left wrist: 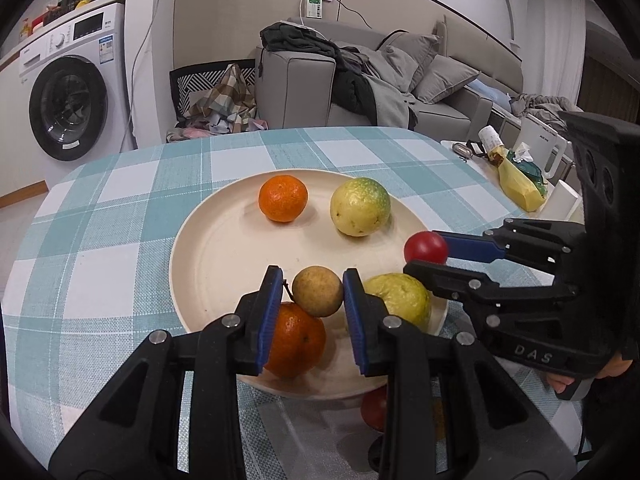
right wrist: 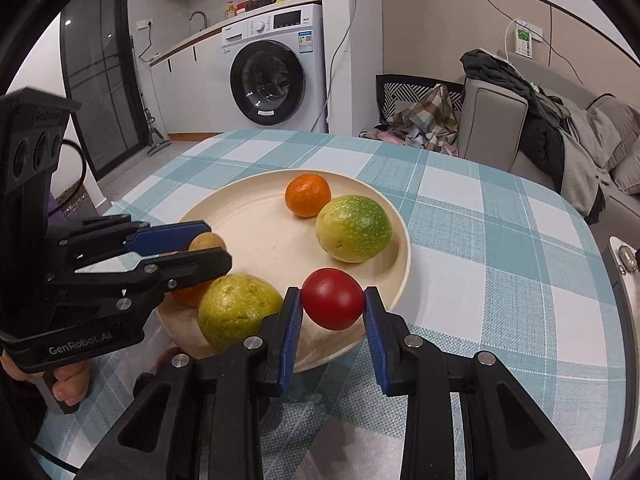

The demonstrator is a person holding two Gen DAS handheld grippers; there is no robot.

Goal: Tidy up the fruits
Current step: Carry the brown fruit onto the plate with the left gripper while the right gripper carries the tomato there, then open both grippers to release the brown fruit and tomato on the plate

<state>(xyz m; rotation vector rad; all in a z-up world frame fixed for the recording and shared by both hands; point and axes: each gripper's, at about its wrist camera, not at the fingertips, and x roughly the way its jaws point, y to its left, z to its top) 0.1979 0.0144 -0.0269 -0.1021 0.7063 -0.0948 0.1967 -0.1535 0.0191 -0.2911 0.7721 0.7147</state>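
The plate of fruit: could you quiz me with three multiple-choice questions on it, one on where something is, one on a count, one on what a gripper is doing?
1. Where does the far orange lie?
A. on the plate
B. on the bare tablecloth
C. on the sofa

2. How many yellow-green fruits rest on the plate?
A. one
B. two
C. four

3. What is the right gripper doing?
A. standing open and empty
B. clamping the plate's rim
C. gripping a red tomato

Answers:
1 A: it sits on the plate's far side, beside a yellow-green fruit.
2 B: that one, plus a nearer one.
3 C: both blue pads press on the tomato.
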